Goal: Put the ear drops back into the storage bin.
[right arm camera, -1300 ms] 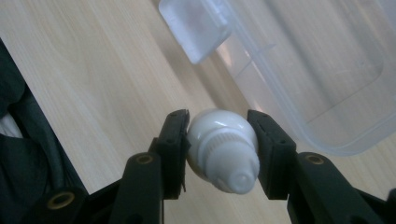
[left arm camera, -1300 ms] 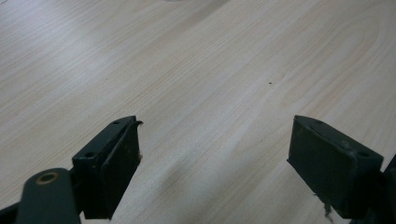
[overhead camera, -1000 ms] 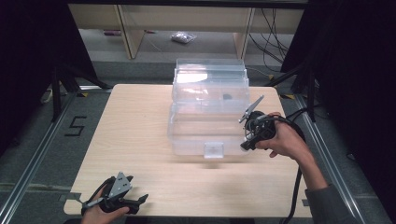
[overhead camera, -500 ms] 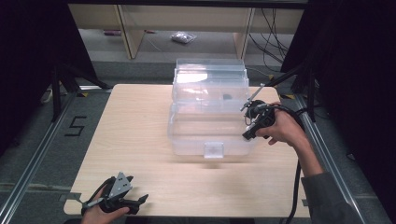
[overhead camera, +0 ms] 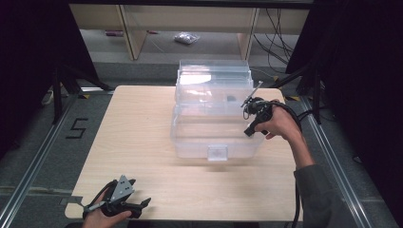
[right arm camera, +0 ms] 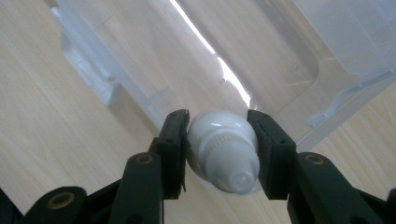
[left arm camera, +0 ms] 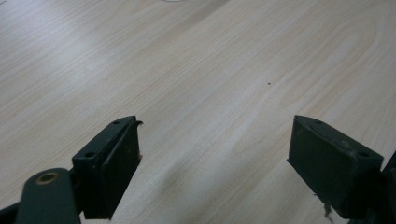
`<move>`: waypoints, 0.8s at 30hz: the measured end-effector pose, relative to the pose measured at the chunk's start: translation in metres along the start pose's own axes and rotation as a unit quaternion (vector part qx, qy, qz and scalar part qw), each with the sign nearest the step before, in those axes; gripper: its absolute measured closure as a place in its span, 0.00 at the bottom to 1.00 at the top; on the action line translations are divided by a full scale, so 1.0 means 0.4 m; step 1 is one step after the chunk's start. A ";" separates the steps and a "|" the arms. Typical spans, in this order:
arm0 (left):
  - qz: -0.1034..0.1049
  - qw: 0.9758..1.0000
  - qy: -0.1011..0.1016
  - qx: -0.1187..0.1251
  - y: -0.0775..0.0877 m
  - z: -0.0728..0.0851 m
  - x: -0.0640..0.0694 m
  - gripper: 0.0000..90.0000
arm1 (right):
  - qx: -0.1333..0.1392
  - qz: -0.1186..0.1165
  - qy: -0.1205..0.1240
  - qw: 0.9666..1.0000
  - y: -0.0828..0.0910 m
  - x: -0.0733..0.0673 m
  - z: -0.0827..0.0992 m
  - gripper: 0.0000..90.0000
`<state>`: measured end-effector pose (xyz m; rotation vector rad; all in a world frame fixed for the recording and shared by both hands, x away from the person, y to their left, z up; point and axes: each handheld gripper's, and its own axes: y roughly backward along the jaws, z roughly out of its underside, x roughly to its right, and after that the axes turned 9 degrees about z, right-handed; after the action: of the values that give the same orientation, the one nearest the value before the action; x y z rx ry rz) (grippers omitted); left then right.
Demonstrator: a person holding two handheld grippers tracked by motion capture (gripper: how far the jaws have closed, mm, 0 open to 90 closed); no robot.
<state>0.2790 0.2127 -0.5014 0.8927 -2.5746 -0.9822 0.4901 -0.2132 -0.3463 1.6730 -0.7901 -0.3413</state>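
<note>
Two grippers (overhead camera: pixel 124 205) (overhead camera: pixel 254 110), one clear plastic box (overhead camera: pixel 214 118), one white bulb (right arm camera: pixel 223 149), one table (overhead camera: pixel 138 133)

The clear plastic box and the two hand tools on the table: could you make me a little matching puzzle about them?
Things:
1. left gripper
2. right gripper
3. clear plastic box
4. white bulb-shaped object

States:
a. clamped between two black jaws
b. jaws wide apart over bare wood
c. stands mid-table, see-through
d. shut on something white, beside the box

Pairs: 1-b, 2-d, 3-c, 4-a

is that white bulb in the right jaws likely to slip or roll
The bulb looks smooth and glossy, so it may slip in the right gripper, which pinches only its rounded sides. Being round, it would probably roll if dropped on the table.
</note>
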 end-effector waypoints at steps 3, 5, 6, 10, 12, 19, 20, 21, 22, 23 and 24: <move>0.000 1.000 0.000 -0.001 0.001 0.000 -0.001 0.18 | -0.005 0.001 -0.003 1.000 -0.020 0.008 -0.008 0.67; 0.000 1.000 0.000 -0.007 0.003 -0.001 0.000 0.18 | -0.011 -0.001 -0.004 1.000 -0.035 0.014 -0.012 0.67; 0.000 1.000 0.000 -0.007 0.002 -0.001 0.000 0.18 | -0.016 -0.002 -0.010 1.000 -0.048 0.016 -0.015 0.67; 0.001 1.000 0.000 0.000 0.000 0.000 0.000 0.18 | -0.019 -0.004 -0.007 1.000 -0.067 0.021 -0.020 0.67; 0.001 1.000 0.004 0.003 -0.002 0.000 0.001 0.18 | -0.025 -0.004 -0.008 1.000 -0.081 0.024 -0.025 0.67; 0.000 1.000 0.000 -0.008 0.003 -0.001 0.000 0.18 | -0.037 -0.007 -0.019 0.999 -0.105 0.027 -0.033 0.67; 0.000 1.000 0.000 0.000 -0.001 0.000 0.000 0.18 | -0.035 -0.006 -0.016 0.999 -0.109 0.029 -0.034 0.67; 0.001 1.000 -0.001 -0.002 0.000 0.000 -0.001 0.18 | -0.036 -0.006 -0.021 0.999 -0.115 0.030 -0.034 0.67; 0.001 1.000 -0.001 -0.002 0.000 0.000 -0.001 0.18 | -0.036 -0.006 -0.021 0.999 -0.115 0.030 -0.034 0.67; 0.003 1.000 0.002 0.002 -0.001 0.000 0.001 0.18 | -0.034 -0.008 -0.020 0.999 -0.123 0.033 -0.033 0.67; 0.003 1.000 0.002 0.002 -0.001 0.000 0.001 0.18 | -0.034 -0.008 -0.020 0.999 -0.123 0.033 -0.033 0.67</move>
<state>0.2787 0.2123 -0.5016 0.8866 -2.5755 -0.9735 0.5232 -0.2084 -0.3870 1.6140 -0.7874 -0.4091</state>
